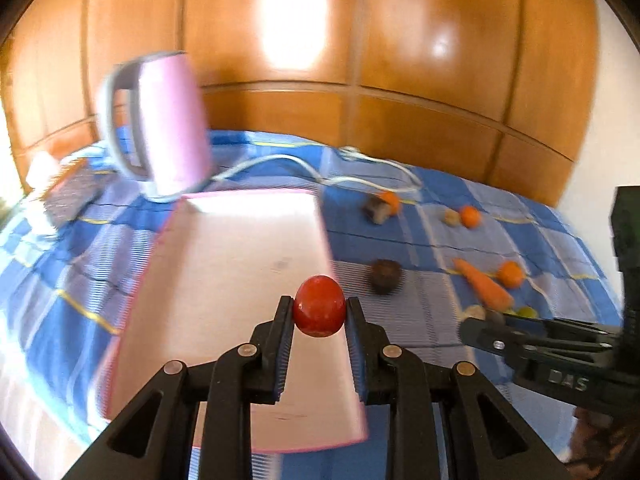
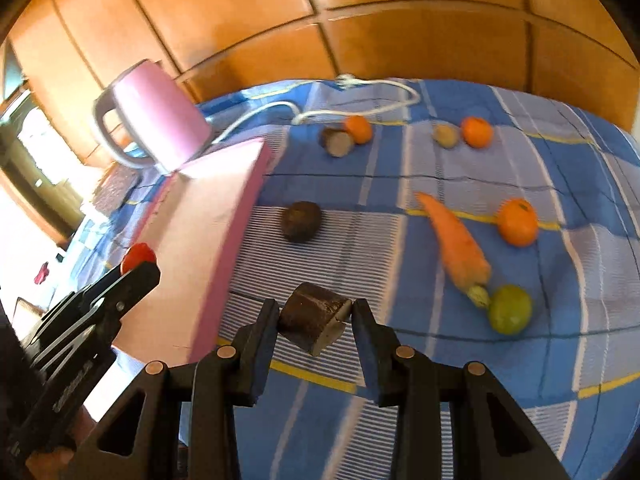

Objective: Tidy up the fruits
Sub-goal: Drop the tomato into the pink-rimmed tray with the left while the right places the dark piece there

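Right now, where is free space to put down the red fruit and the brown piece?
The pink tray is bare across its whole surface, the widest free patch. The striped cloth between the tray and the carrot holds only a dark round fruit. It is crowded near the carrot, the green fruit and the oranges.

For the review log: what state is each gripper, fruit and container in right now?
left gripper: shut on red tomato, above the tray
right gripper: shut on dark cut chunk, lifted
pink tray: empty
carrot: lying on cloth
green fruit: on cloth, at the carrot's stem end
pink kettle: upright
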The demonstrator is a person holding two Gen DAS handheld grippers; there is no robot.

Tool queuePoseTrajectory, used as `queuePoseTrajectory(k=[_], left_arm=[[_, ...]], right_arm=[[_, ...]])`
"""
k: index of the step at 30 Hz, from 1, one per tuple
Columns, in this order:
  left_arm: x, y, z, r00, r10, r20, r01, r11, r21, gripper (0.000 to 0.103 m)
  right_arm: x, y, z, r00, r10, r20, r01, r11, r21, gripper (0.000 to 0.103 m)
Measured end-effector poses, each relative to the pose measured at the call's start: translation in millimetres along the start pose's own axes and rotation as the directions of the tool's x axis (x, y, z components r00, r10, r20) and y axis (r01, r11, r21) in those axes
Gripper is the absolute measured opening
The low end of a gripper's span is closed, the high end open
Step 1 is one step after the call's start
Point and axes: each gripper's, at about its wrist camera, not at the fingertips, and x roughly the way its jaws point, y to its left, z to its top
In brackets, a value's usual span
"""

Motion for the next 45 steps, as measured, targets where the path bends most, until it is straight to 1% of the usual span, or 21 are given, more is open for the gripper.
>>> queuePoseTrajectory(k=[2,4,5,8,12,16,18,20,23,25,29,32,34,41,45], left_arm=[[-1,13,1,0.999,0.038,0.004,-0.038,0.999,-0.022,0.026],[-1,31,2,0.996,0.091,0.005,-0.090,0.994,-0.054,0.025],[0,36,3,0.995,0.104,0.004,-0.103,0.992,-0.066,0.026],[2,60,1,0.985,0.173,-0.003,-0.172,0.980,-0.102,0.026],[0,82,-1,0.973,0.230,-0.007,-0.228,0.964,-0.137,0.026],[-2,92,-2,0.964,0.265,-0.004,-0.262,0.951,-0.163,0.026],[-5,95,-2,0.964,0.264,0.003,-0.260,0.950,-0.172,0.027],[-7,95,-1,0.961,0.277,0.014,-0.271,0.948,-0.169,0.028],[-12,99,-1,0.958,0.286,0.027,-0.277,0.944,-0.180,0.038],[-16,100,0,0.953,0.301,0.039,-0.289,0.940,-0.183,0.039],[-22,101,1,0.949,0.312,0.050,-0.298,0.936,-0.188,0.040],[-27,101,0,0.944,0.324,0.059,-0.308,0.932,-0.188,0.047],[-29,99,0,0.943,0.326,0.065,-0.310,0.933,-0.185,0.048],[-33,86,-1,0.957,0.280,0.074,-0.265,0.951,-0.162,0.050],[-33,70,-2,0.966,0.244,0.080,-0.233,0.964,-0.124,0.050]], right_arm=[[3,13,5,1.000,0.024,-0.004,-0.024,0.999,-0.025,0.038],[7,24,9,0.999,0.047,-0.012,-0.048,0.998,-0.040,0.038],[10,32,13,0.998,0.062,-0.018,-0.063,0.997,-0.052,0.038],[18,53,20,0.996,0.089,-0.030,-0.091,0.992,-0.090,0.038],[30,80,27,0.992,0.113,-0.047,-0.119,0.983,-0.140,0.038],[46,103,30,0.987,0.138,-0.085,-0.151,0.974,-0.167,0.038],[53,112,32,0.986,0.139,-0.096,-0.154,0.973,-0.171,0.038],[60,118,32,0.985,0.139,-0.105,-0.156,0.973,-0.172,0.039],[66,119,30,0.982,0.144,-0.121,-0.162,0.974,-0.155,0.039],[68,119,28,0.983,0.141,-0.120,-0.158,0.976,-0.151,0.039],[66,118,25,0.984,0.133,-0.120,-0.150,0.978,-0.147,0.039],[63,118,23,0.985,0.128,-0.115,-0.144,0.979,-0.144,0.039],[60,117,21,0.988,0.117,-0.104,-0.132,0.980,-0.146,0.039],[41,105,13,0.998,0.048,-0.043,-0.053,0.989,-0.138,0.041],[32,95,10,1.000,0.018,-0.021,-0.021,0.992,-0.123,0.040]])
